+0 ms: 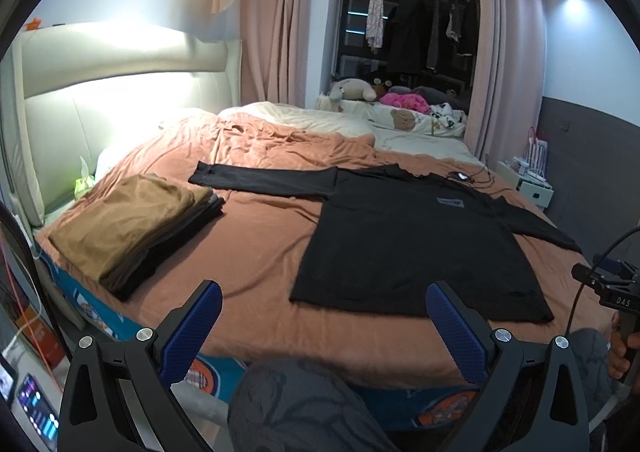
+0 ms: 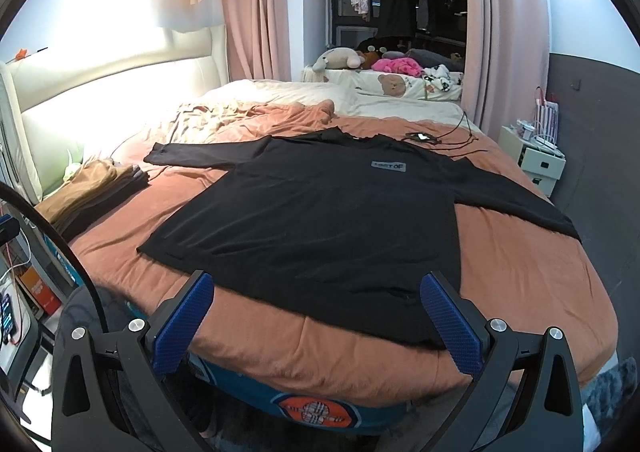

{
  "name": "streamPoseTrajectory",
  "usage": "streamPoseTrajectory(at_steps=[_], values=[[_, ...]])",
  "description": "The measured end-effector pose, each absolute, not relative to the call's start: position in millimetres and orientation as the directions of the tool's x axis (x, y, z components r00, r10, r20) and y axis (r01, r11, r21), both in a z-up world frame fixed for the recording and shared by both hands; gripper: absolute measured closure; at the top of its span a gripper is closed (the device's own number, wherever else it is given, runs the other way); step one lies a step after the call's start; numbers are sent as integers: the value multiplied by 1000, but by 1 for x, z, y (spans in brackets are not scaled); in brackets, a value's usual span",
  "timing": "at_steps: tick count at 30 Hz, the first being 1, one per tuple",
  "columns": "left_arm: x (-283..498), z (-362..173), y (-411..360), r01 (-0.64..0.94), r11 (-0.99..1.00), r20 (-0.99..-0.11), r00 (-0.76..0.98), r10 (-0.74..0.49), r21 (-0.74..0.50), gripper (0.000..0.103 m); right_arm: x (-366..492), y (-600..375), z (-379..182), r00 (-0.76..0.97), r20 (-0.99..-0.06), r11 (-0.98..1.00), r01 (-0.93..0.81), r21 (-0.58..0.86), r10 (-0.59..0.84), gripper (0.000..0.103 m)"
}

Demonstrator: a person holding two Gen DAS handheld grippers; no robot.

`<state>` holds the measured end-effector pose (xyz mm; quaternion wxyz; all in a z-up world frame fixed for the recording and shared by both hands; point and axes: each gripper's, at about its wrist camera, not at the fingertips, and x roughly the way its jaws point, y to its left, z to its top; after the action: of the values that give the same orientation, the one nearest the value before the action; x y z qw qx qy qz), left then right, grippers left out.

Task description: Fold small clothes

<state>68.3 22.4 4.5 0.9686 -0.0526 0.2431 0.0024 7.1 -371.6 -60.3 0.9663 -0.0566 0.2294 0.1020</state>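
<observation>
A black long-sleeved shirt [image 1: 408, 236] lies flat on the orange bed cover [image 1: 260, 236], both sleeves spread out, a grey label on its chest; it also shows in the right wrist view [image 2: 320, 216]. My left gripper [image 1: 324, 312] is open and empty, above the bed's near edge, just short of the shirt's hem. My right gripper [image 2: 316, 304] is open and empty, over the near hem of the shirt. A stack of folded clothes [image 1: 136, 224], brown on top, sits at the left; it also shows in the right wrist view [image 2: 92, 188].
A padded headboard [image 1: 100, 100] is at the left. A cable and small device [image 2: 424, 138] lie beyond the shirt's collar. Soft toys [image 2: 344, 58] and a second bed are at the back. A white nightstand [image 2: 536, 160] stands at the right.
</observation>
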Motion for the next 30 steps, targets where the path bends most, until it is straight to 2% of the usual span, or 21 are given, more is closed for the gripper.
streamPoseTrajectory(at_steps=[10,30], values=[[141,22,50,-78,995,-486,873,37,-66,1,79,-356,-58,855,-495,976,-209,-54,156,0],[270,44,116,-223,973,-533,832,155,-65,1,198,-333,-38,814,-523,954,-299,-4,253,0]])
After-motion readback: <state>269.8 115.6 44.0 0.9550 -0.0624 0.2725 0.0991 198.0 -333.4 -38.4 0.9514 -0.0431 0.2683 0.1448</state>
